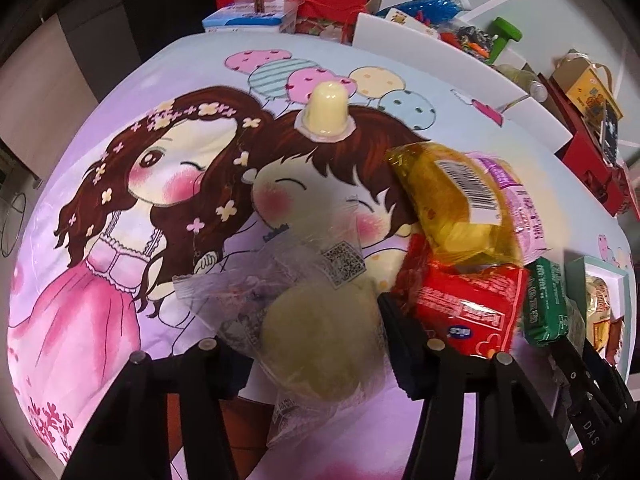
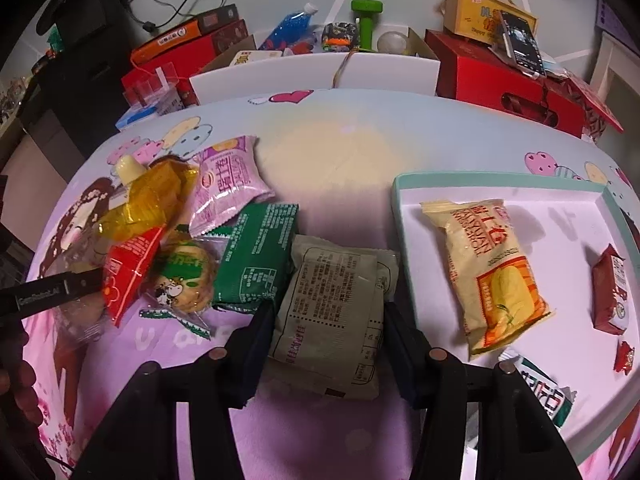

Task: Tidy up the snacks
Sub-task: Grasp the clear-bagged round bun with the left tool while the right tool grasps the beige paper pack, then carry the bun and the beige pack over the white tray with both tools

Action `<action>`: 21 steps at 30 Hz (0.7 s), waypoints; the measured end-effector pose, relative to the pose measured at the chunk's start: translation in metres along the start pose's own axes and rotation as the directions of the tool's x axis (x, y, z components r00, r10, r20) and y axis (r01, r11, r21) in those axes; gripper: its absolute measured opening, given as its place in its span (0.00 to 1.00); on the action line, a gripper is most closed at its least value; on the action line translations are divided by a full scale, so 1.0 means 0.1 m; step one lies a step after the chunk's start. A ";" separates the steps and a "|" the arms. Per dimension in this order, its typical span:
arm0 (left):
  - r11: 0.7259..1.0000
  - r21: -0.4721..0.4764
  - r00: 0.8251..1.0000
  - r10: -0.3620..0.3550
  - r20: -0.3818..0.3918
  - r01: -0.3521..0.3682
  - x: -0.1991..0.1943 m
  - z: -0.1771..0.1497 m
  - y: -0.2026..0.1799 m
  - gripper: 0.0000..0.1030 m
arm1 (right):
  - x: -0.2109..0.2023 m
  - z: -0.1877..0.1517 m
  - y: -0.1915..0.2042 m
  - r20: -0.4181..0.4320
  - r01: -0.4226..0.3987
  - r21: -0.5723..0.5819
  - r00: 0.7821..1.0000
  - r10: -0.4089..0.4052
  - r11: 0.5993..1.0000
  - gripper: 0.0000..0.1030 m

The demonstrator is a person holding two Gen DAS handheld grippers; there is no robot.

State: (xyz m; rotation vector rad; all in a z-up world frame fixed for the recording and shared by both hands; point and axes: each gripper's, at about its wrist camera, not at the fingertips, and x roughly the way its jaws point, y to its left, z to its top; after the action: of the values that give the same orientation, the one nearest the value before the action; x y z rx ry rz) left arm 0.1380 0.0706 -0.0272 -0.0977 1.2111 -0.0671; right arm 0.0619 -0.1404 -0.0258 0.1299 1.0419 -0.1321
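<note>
Straddling the grey-green packet [image 2: 334, 312] just left of the tray's rim [image 2: 396, 216], the right hand-held gripper [image 2: 326, 320] is gaping wide; the left hand-held gripper [image 1: 308, 344] is flanking a clear-wrapped cake [image 1: 316, 336], unseen rightward.

Lighting: indoor, moderately bright, purplish-pink cast over the tablecloth [image 2: 328, 152]; glare on the yellow wrapper [image 1: 452, 200] and red packet [image 1: 468, 304]; soft shadows beneath packets in the tray [image 2: 500, 184]; strong fisheye curvature, dark vignetted corners; nearest clear-wrapped pastry [image 1: 316, 336] soft and blurred; fine print only partly legible.
</note>
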 end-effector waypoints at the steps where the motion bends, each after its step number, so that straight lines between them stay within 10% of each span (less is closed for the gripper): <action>1: 1.000 0.002 1.000 -0.004 0.003 0.004 -0.01 0.00 -0.01 0.56 | -0.01 0.00 0.00 0.001 -0.003 0.002 1.000 0.003 1.000 0.55; 21: 0.999 0.032 0.998 -0.039 0.052 0.038 -0.23 0.01 -0.08 0.55 | -0.35 0.05 -0.03 0.074 -0.020 0.003 0.997 0.020 1.000 0.55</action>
State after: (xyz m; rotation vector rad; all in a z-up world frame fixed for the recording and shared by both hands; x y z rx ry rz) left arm 0.1305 0.0650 -0.0047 -0.0956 1.1553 -0.1162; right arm 0.0482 -0.1425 0.0070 0.1376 0.9662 -0.1198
